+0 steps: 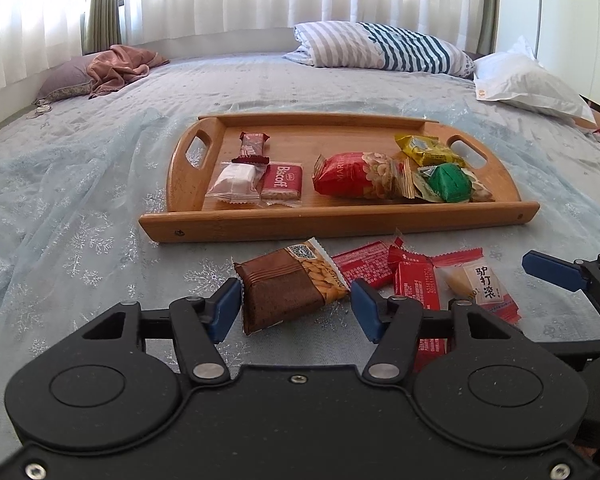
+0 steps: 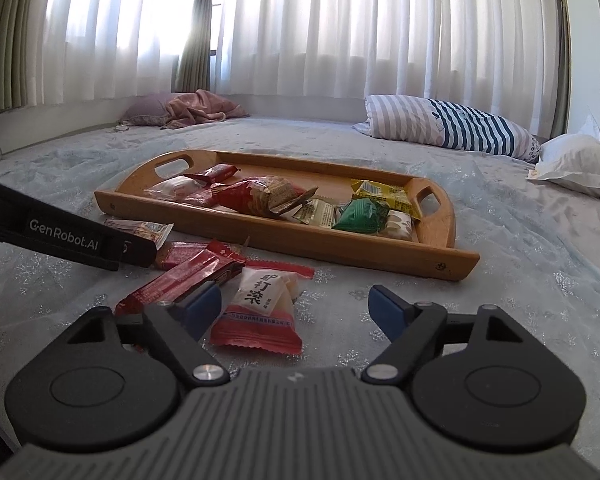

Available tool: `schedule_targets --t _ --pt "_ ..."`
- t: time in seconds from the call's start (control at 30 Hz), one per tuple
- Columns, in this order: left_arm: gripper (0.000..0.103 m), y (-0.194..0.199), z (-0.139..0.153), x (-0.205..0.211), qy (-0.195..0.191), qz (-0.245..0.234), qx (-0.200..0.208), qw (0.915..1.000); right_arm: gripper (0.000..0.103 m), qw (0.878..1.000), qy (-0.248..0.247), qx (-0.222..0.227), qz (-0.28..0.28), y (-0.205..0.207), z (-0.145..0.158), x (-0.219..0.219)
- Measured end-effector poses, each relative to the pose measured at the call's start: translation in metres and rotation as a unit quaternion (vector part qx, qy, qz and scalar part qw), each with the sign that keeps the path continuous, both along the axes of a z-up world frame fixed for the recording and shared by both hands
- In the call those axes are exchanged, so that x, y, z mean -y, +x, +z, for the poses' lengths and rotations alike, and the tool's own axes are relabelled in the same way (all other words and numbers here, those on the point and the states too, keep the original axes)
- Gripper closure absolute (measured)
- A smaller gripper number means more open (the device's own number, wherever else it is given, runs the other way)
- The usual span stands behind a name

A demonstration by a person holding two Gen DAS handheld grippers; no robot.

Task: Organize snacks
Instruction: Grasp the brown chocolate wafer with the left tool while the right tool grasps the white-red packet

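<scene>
A wooden tray [image 1: 340, 222] [image 2: 380, 254] lies on the bed and holds several snack packets, among them a big red bag [image 1: 352, 178], a green packet [image 1: 448, 184], a yellow one [image 1: 428, 148] and a Biscoff biscuit [image 1: 282, 182]. In front of it lie loose snacks. My left gripper [image 1: 296, 306] is open, its blue pads on either side of a brown cake packet [image 1: 284, 290]. My right gripper [image 2: 296, 308] is open around a white-and-red packet [image 2: 260, 308], which lies near its left pad. Red packets [image 2: 180, 280] lie beside it.
A striped pillow [image 1: 380, 46] and a white pillow [image 1: 532, 84] lie at the far right of the bed, a pink cloth [image 1: 116, 66] on a purple pillow at the far left. Curtains hang behind. The left gripper's arm [image 2: 60, 236] crosses the right wrist view.
</scene>
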State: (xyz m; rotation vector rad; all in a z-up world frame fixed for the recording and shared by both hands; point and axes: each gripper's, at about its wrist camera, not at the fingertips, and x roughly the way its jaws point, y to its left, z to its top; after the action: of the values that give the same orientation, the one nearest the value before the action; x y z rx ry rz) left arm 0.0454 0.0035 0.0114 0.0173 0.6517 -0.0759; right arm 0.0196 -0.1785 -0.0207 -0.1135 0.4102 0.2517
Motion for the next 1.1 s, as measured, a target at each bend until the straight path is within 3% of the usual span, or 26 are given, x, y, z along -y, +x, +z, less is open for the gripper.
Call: schedule_targets --t 0.17,0.37,0.53,0.7,1.1 --pt "0.045 -0.002 0.002 -0.001 -0.003 0.000 -0.001 1.0000 0.024 1.000 0.013 -0.016 -0.006 -0.002 0.004 -0.003" --pt "0.045 -0.003 0.005 -0.001 -0.006 -0.003 -0.005 1.0000 0.045 0.997 0.053 -0.048 -0.029 -0.001 0.007 -0.002" --pt "0.045 -0.005 0.006 0.000 -0.007 -0.003 -0.003 1.0000 0.046 0.997 0.054 -0.054 -0.031 0.001 0.009 -0.006" --pt "0.045 -0.005 0.007 0.002 -0.009 -0.005 -0.004 0.9999 0.055 0.996 0.057 -0.060 -0.039 0.004 0.008 -0.009" --pt "0.045 -0.006 0.007 0.000 -0.018 -0.008 -0.006 0.9998 0.063 0.996 0.050 -0.054 -0.043 0.003 0.009 -0.013"
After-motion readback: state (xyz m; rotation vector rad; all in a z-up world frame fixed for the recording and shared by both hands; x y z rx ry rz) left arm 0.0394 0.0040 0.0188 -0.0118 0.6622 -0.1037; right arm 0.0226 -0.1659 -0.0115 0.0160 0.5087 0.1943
